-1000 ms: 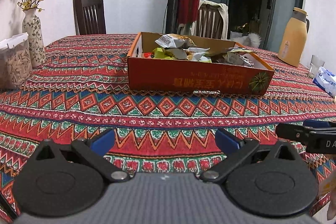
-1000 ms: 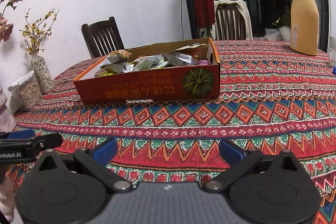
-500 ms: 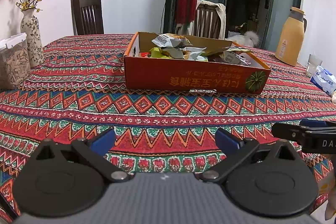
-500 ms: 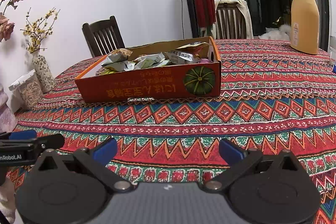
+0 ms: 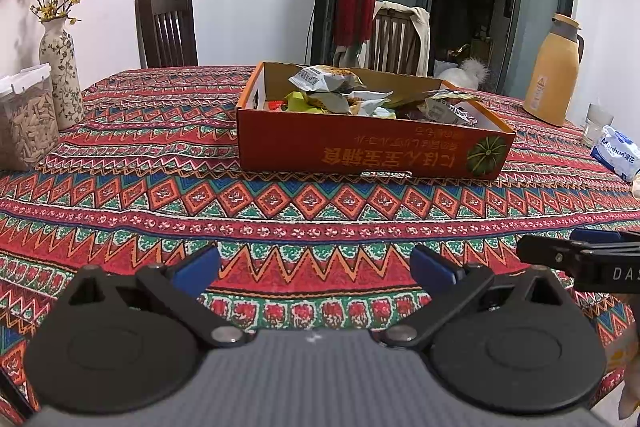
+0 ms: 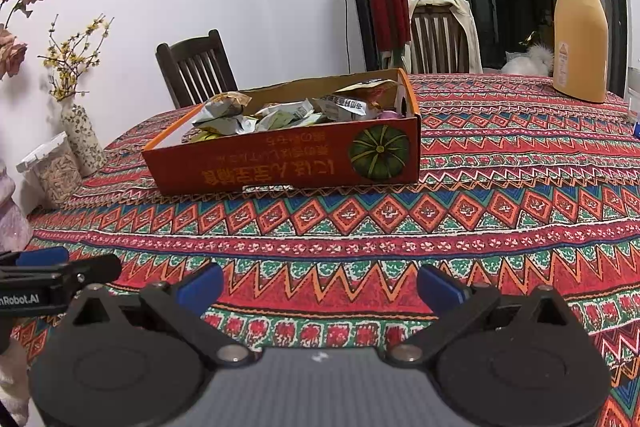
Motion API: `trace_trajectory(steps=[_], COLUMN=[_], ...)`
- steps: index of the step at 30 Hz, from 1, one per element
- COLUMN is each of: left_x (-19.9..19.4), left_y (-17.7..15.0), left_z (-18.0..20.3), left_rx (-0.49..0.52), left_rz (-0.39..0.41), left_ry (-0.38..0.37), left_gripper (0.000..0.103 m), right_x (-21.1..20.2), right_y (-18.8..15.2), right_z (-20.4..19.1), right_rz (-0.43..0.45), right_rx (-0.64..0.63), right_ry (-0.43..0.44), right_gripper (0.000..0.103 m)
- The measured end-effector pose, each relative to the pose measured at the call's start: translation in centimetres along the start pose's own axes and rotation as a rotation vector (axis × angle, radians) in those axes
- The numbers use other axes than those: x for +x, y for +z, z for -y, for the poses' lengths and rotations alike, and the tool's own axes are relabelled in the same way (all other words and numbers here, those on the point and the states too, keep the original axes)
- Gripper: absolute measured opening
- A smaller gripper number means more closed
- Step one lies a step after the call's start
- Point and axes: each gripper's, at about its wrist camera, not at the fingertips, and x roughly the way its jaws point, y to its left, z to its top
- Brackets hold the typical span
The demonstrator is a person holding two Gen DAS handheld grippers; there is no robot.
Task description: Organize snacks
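Big worktop first, spread with a busy red zigzag cloth, and square in the middle of it sits the orange cardboard box, long side facing us, a green pumpkin printed at its right end. Heaped inside are the snack packets, a crinkled jumble of foil and plastic wrappers rising just above the rim. Those look featherlight and slippery to me, soft enough to crush, so I'd say pinch one by a sealed edge or a puffed corner that sticks up, like that silvery one on top at the far left, rather than squeezing the middle. The box itself looks thin-walled and would likely flex if taken by one wall alone. Off to the far right stands a yellow thermos jug, well apart from the box; at the left edge a clear tub of seeds just beside a flowered vase. Now the small stuff: the left tool hovers over the near edge with its blue pads spread wide, nothing between them, and the right tool is the same, wide apart and empty, both well short of the box.
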Motion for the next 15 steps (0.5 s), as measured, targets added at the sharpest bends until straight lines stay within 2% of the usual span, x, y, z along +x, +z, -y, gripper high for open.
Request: trace_trajectory(steps=[15], left_x=[-0.37], left_y=[0.22], left_z=[-0.01], left_rx=[0.002], left_rz=[0.007], left_ry=[0.000], left_gripper=[0.103], right_x=[-0.05], right_y=[-0.01], right_z=[0.00], right_rz=[0.000], right_rx=[0.000], right_ry=[0.000], right_gripper=[0.103])
